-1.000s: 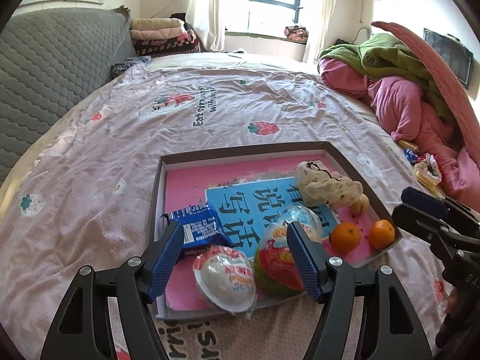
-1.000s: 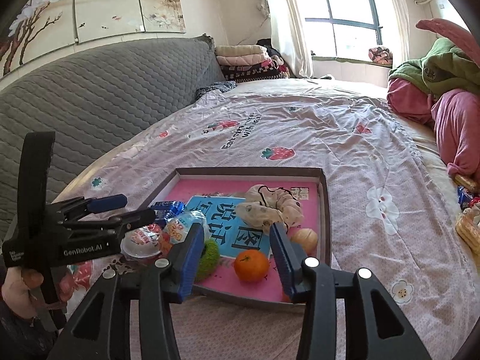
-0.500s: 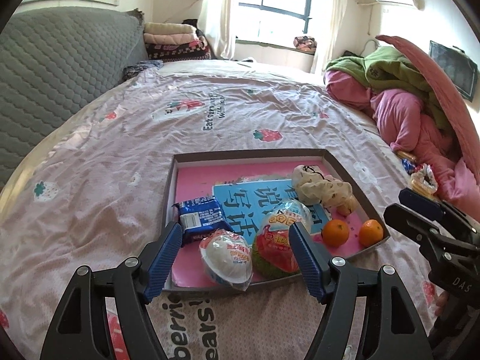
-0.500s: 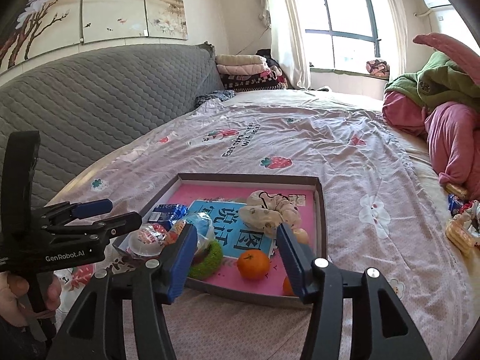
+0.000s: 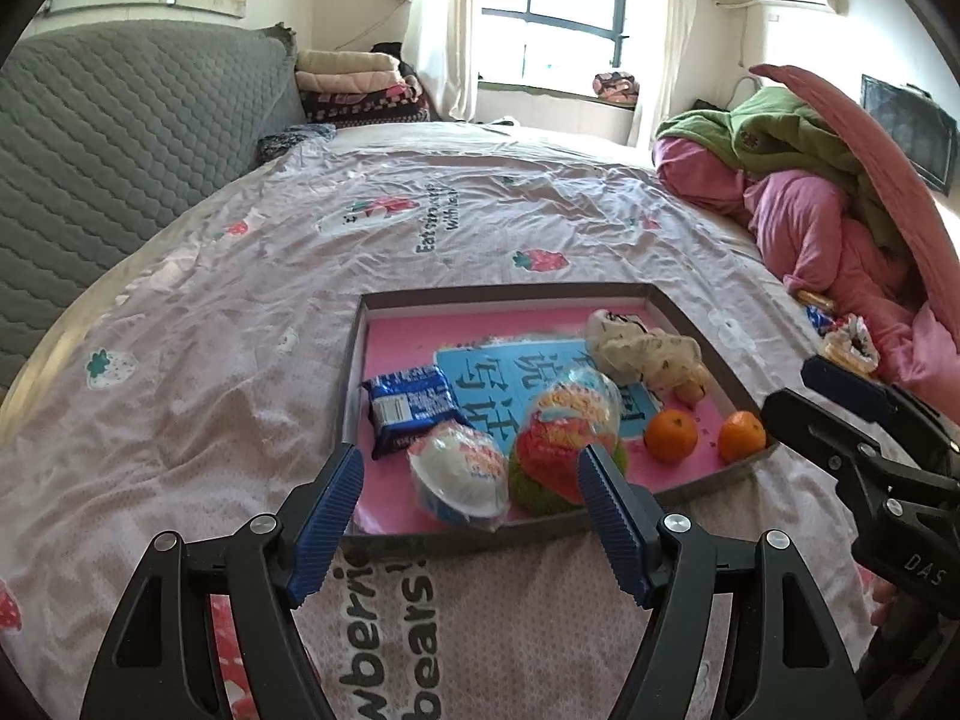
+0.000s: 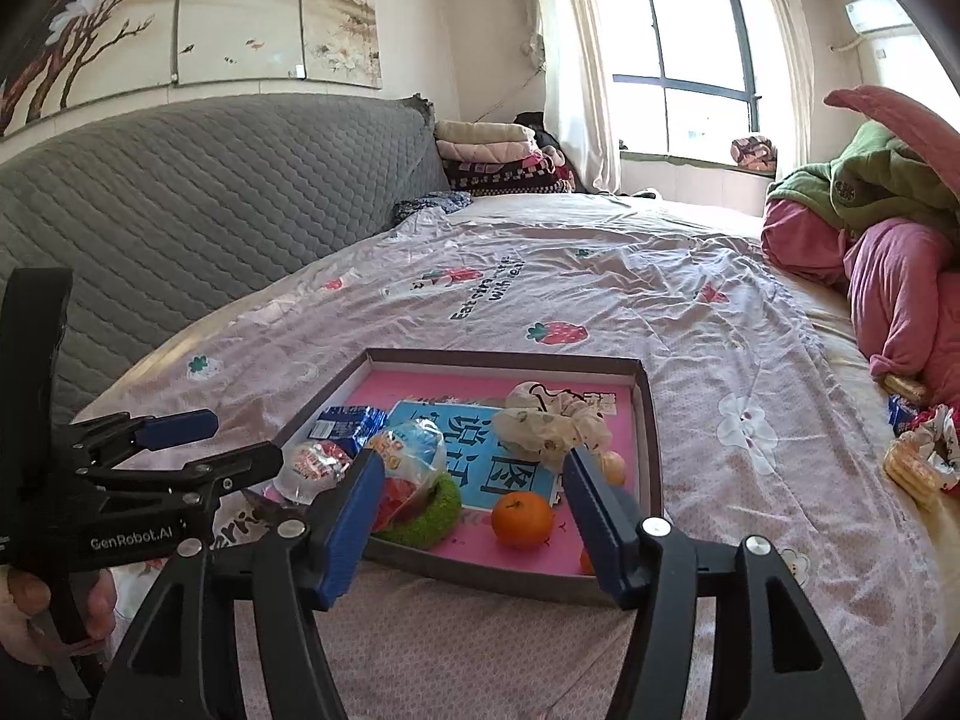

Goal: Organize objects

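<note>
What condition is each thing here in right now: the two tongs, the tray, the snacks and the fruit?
Left tongs: open, empty, short of the tray.
Right tongs: open, empty.
Tray: flat on the bed, filled.
Blue snack packet: sealed, lying flat.
White cup: wrapped, tipped on its side.
Oranges: whole, unpeeled.
Cloth bundle: crumpled.

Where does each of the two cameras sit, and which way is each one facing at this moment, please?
Left wrist: on the left gripper, facing the tray on the bed; its open blue fingers show, with the right gripper at the right edge.
Right wrist: on the right gripper, facing the same tray from farther right; its open fingers show, with the left gripper and a hand at left.
Shared: the tray, orange and blue booklet.
</note>
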Motion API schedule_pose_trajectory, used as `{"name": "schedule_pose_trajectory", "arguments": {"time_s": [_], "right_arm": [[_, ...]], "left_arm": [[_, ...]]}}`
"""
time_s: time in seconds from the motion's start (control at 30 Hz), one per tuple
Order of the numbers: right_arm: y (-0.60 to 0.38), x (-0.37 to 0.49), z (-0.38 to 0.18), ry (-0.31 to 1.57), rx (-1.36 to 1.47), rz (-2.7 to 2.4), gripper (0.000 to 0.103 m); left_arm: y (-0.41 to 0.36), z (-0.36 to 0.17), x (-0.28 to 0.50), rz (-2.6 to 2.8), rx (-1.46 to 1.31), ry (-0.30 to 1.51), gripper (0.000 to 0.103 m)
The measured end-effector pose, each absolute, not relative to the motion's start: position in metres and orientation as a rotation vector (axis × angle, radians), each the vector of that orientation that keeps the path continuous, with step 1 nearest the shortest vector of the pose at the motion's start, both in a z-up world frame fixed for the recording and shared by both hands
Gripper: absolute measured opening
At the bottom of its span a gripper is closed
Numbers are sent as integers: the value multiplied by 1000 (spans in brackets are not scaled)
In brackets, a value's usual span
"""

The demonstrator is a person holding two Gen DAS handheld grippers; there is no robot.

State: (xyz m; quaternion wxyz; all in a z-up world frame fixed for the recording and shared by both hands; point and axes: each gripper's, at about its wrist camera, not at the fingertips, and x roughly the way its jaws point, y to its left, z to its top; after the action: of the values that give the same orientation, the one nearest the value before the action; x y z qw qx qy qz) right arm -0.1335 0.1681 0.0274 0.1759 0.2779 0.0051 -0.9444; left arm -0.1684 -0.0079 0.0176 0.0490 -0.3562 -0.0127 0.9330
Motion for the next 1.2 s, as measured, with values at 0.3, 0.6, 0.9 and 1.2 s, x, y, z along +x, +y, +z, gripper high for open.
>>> {"name": "schedule_pose_trajectory", "arguments": {"time_s": [0.3, 0.6, 0.9, 1.2], "right_arm": [[164, -121, 26, 15, 767, -2681, 67], [163, -113, 20, -2, 791, -2673, 67], [164, -108, 17, -10, 797, -2688, 67], [165, -102, 11, -46, 818, -2686, 67]], "left_arm": [[0, 6, -157, 2846, -1107, -2, 75], [6, -4, -151, 2827, -1113, -4, 75], [4, -13, -144, 2835, -1127, -39, 76], [-1, -21, -142, 2850, -1160, -81, 76]]}}
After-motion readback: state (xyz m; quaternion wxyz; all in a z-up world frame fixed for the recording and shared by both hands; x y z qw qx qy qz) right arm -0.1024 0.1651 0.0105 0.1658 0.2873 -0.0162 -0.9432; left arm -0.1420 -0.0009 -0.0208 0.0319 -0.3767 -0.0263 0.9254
